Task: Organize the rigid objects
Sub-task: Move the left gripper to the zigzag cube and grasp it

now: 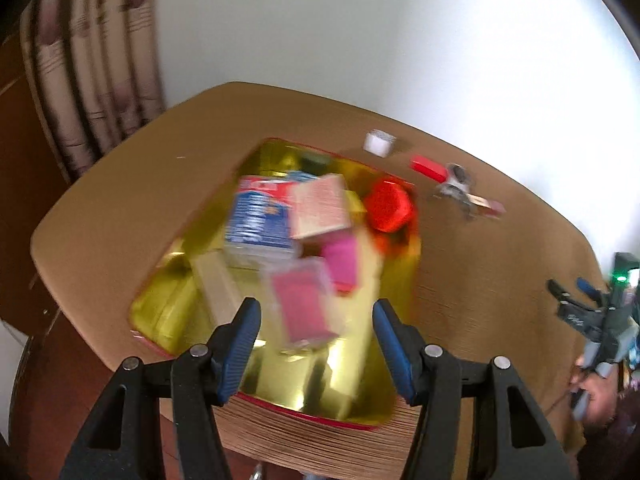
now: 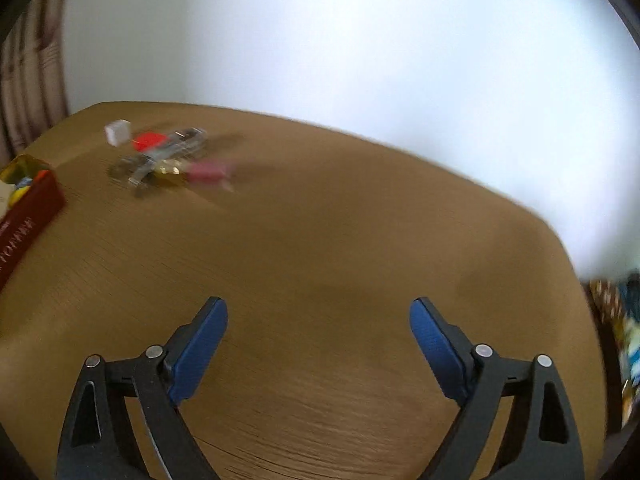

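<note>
Two grippers are at work over a brown wooden table (image 1: 100,208).

From the left wrist camera, the left gripper (image 1: 316,308) tilts down over a shiny gold tin (image 1: 360,376) with a red rim. Its blue pads (image 1: 240,344) stand apart, and nothing is squeezed between them. The tin is full of small boxes: a blue and white box (image 1: 258,220), a tan box (image 1: 320,208), a pink case (image 1: 306,308) and a red box (image 1: 388,206). Past the tin, on the bare table, sit a white cube (image 1: 378,143), a flat red block (image 1: 428,167) and a clear, blurry thing (image 1: 456,186). At the right edge, the right gripper (image 1: 576,292) pokes in, with a hand (image 1: 600,396) behind it.

From the right wrist camera, the right gripper (image 2: 318,320) points down at empty table, with its pads spread wide and nothing in them. The white cube (image 2: 118,131), red block (image 2: 150,141) and clear thing (image 2: 168,156) lie far off, near a pink blurry piece (image 2: 210,171). The tin's dark red side (image 2: 28,216) shows at the left edge.
</note>
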Tool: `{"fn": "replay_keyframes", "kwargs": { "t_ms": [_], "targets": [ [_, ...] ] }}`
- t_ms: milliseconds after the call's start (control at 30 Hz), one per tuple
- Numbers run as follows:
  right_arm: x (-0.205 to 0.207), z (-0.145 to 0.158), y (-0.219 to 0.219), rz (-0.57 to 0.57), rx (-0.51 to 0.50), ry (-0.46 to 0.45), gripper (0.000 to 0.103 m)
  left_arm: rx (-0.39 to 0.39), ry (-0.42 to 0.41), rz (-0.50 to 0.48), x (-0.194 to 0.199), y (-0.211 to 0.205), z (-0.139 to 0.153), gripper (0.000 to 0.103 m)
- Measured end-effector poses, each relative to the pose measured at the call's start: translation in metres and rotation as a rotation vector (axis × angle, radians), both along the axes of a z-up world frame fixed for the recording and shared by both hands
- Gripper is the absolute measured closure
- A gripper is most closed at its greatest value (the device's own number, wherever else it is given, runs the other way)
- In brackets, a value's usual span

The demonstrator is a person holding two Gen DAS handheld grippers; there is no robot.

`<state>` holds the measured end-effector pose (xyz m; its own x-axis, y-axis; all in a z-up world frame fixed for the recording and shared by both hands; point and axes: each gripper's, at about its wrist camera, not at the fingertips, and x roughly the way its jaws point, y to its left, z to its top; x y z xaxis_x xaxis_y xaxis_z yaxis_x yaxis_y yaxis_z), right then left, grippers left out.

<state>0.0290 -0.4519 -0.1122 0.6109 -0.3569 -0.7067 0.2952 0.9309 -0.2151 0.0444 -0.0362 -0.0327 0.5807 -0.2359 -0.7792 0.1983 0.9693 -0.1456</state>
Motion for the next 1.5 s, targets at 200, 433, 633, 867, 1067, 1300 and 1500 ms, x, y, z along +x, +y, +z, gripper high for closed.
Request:
{"fn": "replay_keyframes", "kwargs": {
  "t_ms": [200,433,633,867,1067,1300,1500],
  "targets": [
    [-0.011,-0.001,-0.028,-0.023,0.143,-0.047,0.003,-0.013,0.058,-0.075,0.014,-0.047,0.016,0.043],
    [-0.018,0.005,-0.023,0.058,0.199,-0.088,0.003,0.075,0.083,-0.102,0.082,-0.104,0.047,0.043],
    [-0.023,0.008,-0.023,0.110,0.236,-0.121,0.002,0.211,0.073,-0.136,0.180,-0.156,0.044,0.043],
    [-0.025,0.008,-0.020,0.164,0.269,-0.131,0.002,0.326,0.148,-0.214,0.271,-0.184,0.000,0.043],
    [-0.025,0.008,-0.019,0.185,0.285,-0.134,0.002,0.340,0.213,-0.230,0.309,-0.183,-0.026,0.043],
    [-0.024,0.007,-0.017,0.189,0.288,-0.131,0.002,0.349,0.251,-0.232,0.334,-0.186,-0.044,0.043],
    [-0.024,0.006,-0.017,0.183,0.286,-0.122,0.002,0.342,0.272,-0.230,0.340,-0.183,-0.057,0.043]
  ]
}}
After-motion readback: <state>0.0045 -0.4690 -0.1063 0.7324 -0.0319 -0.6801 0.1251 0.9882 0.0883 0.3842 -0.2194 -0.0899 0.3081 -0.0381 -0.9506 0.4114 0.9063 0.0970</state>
